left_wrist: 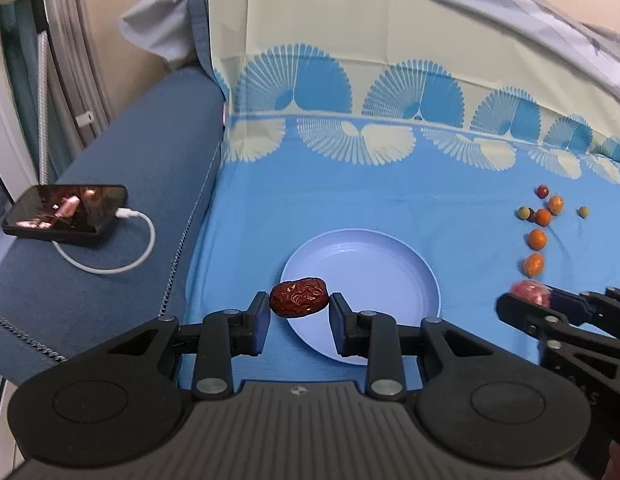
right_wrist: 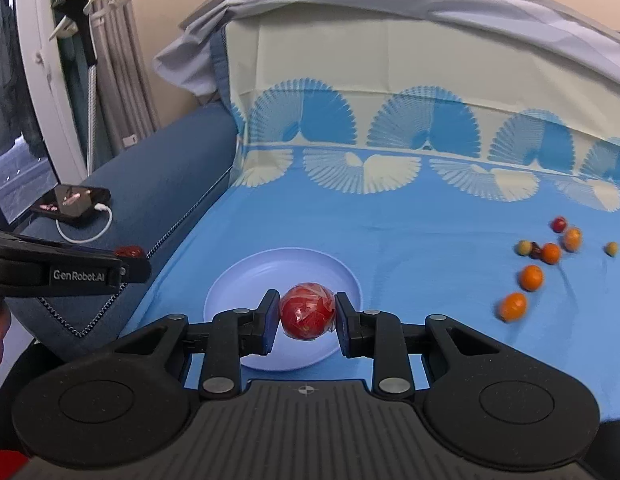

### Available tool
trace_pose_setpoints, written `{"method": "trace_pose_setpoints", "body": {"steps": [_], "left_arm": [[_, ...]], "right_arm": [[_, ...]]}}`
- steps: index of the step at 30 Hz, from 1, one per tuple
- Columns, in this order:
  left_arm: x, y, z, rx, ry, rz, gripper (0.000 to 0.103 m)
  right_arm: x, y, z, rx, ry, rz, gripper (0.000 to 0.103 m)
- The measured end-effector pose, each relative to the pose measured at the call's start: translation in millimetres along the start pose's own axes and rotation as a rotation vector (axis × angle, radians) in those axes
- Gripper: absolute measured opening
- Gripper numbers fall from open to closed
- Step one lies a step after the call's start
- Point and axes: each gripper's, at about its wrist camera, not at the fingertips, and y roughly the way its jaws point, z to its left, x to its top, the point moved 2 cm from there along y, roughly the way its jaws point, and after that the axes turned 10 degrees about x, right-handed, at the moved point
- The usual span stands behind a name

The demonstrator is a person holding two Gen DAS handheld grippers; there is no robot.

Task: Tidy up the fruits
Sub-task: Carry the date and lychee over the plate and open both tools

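Your left gripper (left_wrist: 298, 307) is clamped on a wrinkled red date (left_wrist: 298, 297) over the near left rim of the plate (left_wrist: 373, 280); loose fruits (left_wrist: 537, 239) lie far right on the blue sheet (left_wrist: 389, 200). Your right gripper (right_wrist: 307, 317) pinches a wrapped red ball (right_wrist: 307, 316) above the plate (right_wrist: 270, 272).

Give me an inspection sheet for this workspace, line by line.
Surface: blue fan-patterned cloth over a sofa.
Job's things: empty pale blue round plate; loose small orange, red and green fruits to the right.
Clutter: black smartphone on the blue armrest.
Grippers: left gripper shut on a wrinkled dark red date; right gripper shut on a red plastic-wrapped round fruit.
Cables: white charging cable in the phone.
Surroundings: grey curtain, beige wall.
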Motion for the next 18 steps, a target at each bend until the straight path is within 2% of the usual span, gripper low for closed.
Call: {"method": "trace_pose_setpoints", "body": {"steps": [12, 18], "left_arm": [[20, 87, -23, -0.047, 0.049, 0.091, 0.035], [27, 131, -35, -0.029, 0.092, 0.139, 0.035]], "right_arm": [[-7, 100, -16, -0.029, -0.036, 0.164, 0.031], [-11, 131, -30, -0.031, -0.039, 0.219, 0.031]]}}
